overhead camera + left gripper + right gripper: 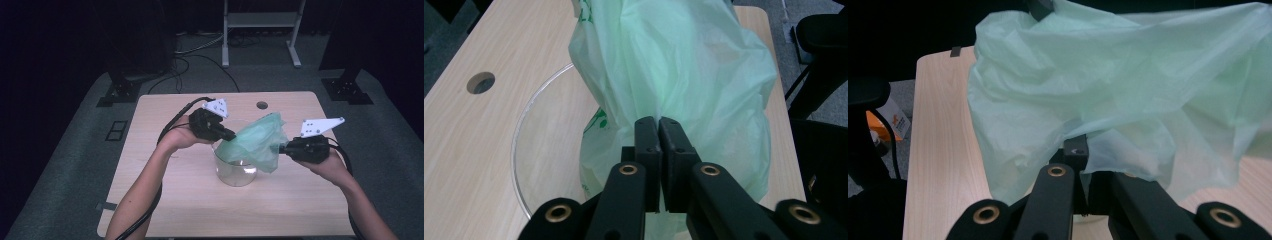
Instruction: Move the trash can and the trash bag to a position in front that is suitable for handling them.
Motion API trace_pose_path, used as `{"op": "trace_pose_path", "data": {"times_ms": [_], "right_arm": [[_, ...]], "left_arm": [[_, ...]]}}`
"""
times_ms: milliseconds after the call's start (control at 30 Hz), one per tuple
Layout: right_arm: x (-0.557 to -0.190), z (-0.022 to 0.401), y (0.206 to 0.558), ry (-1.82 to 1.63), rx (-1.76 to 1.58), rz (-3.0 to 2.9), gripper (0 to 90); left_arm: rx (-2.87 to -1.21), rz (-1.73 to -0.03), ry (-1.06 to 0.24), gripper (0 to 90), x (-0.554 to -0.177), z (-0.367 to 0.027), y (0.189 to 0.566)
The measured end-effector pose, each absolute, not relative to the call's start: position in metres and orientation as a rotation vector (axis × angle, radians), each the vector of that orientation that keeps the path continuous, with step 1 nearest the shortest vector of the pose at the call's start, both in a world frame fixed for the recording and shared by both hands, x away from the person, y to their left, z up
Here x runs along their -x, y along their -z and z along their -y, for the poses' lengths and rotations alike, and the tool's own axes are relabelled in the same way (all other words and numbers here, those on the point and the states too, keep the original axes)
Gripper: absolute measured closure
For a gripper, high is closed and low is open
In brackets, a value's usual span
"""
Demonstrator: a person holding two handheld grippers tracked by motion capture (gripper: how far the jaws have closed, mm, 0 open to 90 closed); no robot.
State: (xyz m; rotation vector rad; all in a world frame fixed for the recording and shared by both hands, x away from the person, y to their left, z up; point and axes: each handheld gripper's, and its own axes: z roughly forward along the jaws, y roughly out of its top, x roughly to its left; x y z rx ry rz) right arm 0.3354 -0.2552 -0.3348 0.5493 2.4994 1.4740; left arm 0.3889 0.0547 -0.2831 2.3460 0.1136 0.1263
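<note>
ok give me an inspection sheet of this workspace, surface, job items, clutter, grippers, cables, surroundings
surface: light wooden table, round hole near the far edge
job's things: green plastic bag held over a clear glass bowl, its lower part hanging into the bowl
clutter: nothing seen
grippers: left gripper shut on the bag's film; right gripper shut on the bag's other side
cables: black cable trails from the left gripper over the table; more cables on the floor beyond
surroundings: dark room, grey floor, metal stand behind the table
</note>
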Motion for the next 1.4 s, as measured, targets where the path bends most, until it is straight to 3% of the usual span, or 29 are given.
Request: {"op": "trace_pose_path", "data": {"times_ms": [300, 633, 1167, 1400], "right_arm": [[-0.341, 0.238, 0.320, -1.425, -0.560, -2.536, 90.0], [-0.345, 0.219, 0.308, -1.354, -0.545, -2.572, 90.0], [-0.348, 0.189, 0.302, -1.277, -0.463, -2.624, 90.0], [-0.348, 0.184, 0.302, -1.263, -0.442, -2.640, 90.0]], "left_arm": [[-2.344, -0.175, -0.160, 62.7, -0.387, -0.067, 0.274], [-2.345, -0.117, -0.171, 53.5, -0.377, -0.062, 0.253], [-2.393, 0.005, -0.176, 50.0, -0.370, -0.024, 0.245], [-2.431, 0.037, -0.185, 60.3, -0.370, -0.011, 0.247]]}}
